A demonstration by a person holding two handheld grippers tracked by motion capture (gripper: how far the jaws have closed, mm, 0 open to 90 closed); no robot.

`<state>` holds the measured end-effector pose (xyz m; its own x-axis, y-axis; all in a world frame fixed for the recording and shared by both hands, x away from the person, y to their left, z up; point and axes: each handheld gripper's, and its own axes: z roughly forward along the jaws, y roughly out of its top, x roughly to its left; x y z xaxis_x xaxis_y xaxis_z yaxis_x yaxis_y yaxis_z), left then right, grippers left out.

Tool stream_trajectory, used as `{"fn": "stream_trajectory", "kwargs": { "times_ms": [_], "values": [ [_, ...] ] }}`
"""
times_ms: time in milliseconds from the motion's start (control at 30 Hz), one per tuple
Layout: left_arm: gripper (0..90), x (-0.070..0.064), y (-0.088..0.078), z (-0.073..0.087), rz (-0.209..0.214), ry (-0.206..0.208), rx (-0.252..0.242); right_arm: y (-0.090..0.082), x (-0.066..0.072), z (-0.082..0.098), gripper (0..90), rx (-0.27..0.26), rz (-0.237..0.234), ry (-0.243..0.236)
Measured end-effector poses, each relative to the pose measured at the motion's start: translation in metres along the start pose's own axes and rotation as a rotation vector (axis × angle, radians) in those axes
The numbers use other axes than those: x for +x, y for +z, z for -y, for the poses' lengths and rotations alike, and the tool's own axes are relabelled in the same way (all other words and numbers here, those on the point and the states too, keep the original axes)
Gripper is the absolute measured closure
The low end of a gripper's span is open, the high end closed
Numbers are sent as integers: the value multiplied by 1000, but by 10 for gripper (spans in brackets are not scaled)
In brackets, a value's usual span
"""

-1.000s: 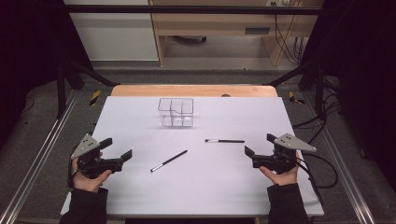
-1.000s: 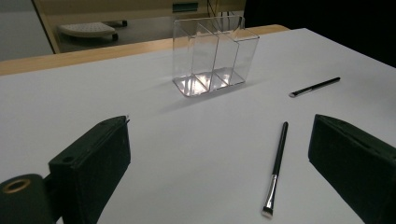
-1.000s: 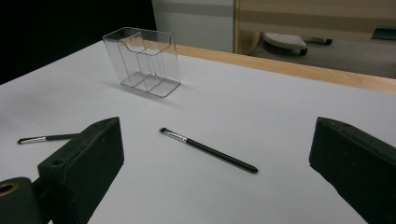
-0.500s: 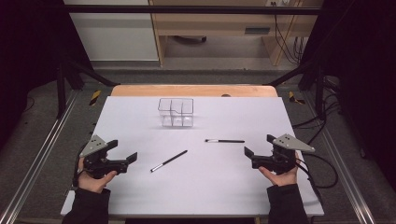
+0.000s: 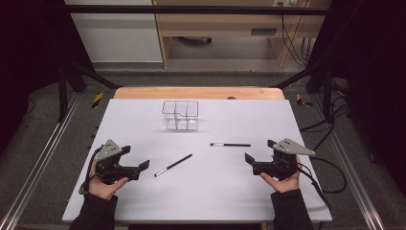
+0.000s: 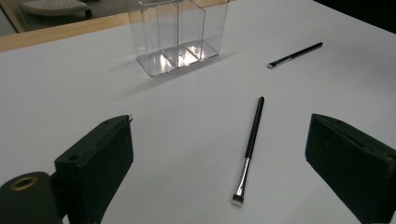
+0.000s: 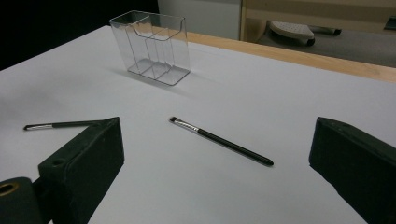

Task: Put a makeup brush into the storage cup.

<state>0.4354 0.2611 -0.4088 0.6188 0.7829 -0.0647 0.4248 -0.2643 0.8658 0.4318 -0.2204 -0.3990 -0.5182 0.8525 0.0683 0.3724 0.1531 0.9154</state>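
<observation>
As both claws hover open and empty over the white surface (image 5: 239, 191), the reach for two makeup brushes is in hand.
The left claw (image 5: 143, 165) faces the near brush (image 5: 173, 165), the right claw (image 5: 249, 159) the far brush (image 5: 231, 144); the clear three-compartment organizer (image 5: 180, 115) stands behind. Next, each must straddle a handle and close.

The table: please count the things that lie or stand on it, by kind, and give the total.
Makeup brushes: 2, one nearer the left gripper, one nearer the right gripper
Clear organizer with compartments: 1
Total: 3
</observation>
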Motion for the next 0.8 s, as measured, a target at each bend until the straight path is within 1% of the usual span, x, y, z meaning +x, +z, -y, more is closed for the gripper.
{"fn": "stream_trajectory", "kwargs": {
  "times_ms": [267,300,367,500,567,633,667,800],
  "values": [
    [82,-10,9,-4,20,26,37,0,1,0,35,3,2,-3],
    [82,-12,12,-6,24,37,52,0,1,-1,35,4,1,-3],
    [83,-14,13,-7,27,40,57,0,2,-1,34,4,-2,-3],
    [85,-19,18,-11,45,50,69,0,3,-1,33,5,-4,-2],
    [87,-22,21,-13,45,65,81,0,4,-1,33,2,-10,5],
    [88,-24,23,-14,52,66,87,0,4,-1,33,2,-10,4],
    [90,-25,25,-16,51,74,95,0,5,-1,33,2,-14,4],
    [99,-26,30,-20,51,81,112,0,4,-1,33,3,-13,6]
  ]
}}
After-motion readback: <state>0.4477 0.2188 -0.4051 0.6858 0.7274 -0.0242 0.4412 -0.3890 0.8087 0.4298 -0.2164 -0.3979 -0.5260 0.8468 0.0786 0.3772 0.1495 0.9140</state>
